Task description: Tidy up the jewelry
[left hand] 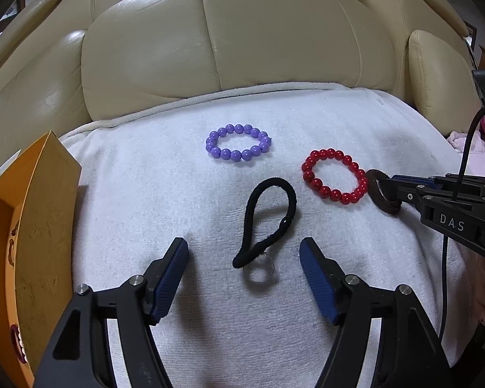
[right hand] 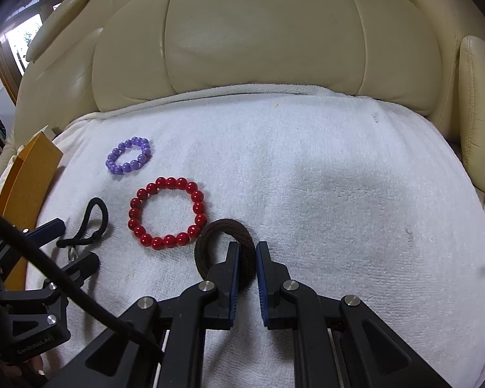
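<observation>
White towel (left hand: 184, 194) spread over cream leather sofa seat (left hand: 210, 48). On towel: purple bead bracelet (left hand: 238, 142) at 12 o'clock, red bead bracelet (left hand: 334, 176) at 2 o'clock, black hair tie (left hand: 268, 220) centre with clear ring (left hand: 258, 270) touching its 6 o'clock end. Orange box (left hand: 42, 226) at 9 o'clock edge.

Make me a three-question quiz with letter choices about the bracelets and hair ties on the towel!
1. Where is the red bracelet?
A. in the box
B. on the white towel
C. on the backrest

2. How many bead bracelets lie on the towel?
A. two
B. four
C. none

3. The right hand-held gripper is:
A. wide open
B. shut on the brown hair tie
C. holding beads

Answers: 1 B, it rests on towel cloth. 2 A, red and the purple bracelet. 3 B, its pads pinch the tie.
</observation>
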The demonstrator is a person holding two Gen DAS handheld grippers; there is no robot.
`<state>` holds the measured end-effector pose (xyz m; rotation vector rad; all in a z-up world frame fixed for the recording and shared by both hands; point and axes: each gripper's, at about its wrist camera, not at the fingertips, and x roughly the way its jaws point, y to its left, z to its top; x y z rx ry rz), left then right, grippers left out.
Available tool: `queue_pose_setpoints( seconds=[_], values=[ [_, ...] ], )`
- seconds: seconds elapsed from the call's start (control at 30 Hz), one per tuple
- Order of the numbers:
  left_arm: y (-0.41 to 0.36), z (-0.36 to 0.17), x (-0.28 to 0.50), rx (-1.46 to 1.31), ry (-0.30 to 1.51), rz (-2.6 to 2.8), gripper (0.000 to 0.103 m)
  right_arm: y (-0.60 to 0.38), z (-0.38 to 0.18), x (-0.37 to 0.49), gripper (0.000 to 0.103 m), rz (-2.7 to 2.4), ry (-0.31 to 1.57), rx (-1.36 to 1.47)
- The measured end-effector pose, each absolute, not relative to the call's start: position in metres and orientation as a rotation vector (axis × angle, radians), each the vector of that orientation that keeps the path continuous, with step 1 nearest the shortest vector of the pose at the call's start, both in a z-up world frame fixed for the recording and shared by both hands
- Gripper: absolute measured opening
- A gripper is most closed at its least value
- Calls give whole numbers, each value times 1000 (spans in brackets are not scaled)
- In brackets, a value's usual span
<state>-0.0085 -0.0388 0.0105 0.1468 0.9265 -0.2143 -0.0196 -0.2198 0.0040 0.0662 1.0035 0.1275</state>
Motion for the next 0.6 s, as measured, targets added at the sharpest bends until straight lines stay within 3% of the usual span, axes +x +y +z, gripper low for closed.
queue_pose_setpoints(
  seconds=[0.37, 0.6],
  values=[
    [-42, 13, -11, 177, 916, -198, 71, -220, 5, -20, 12, 129, 990, 72],
    [-50, 16, -19, 216, 899, -209, 55, -222, 6, -20, 12, 131, 990, 73]
  ],
)
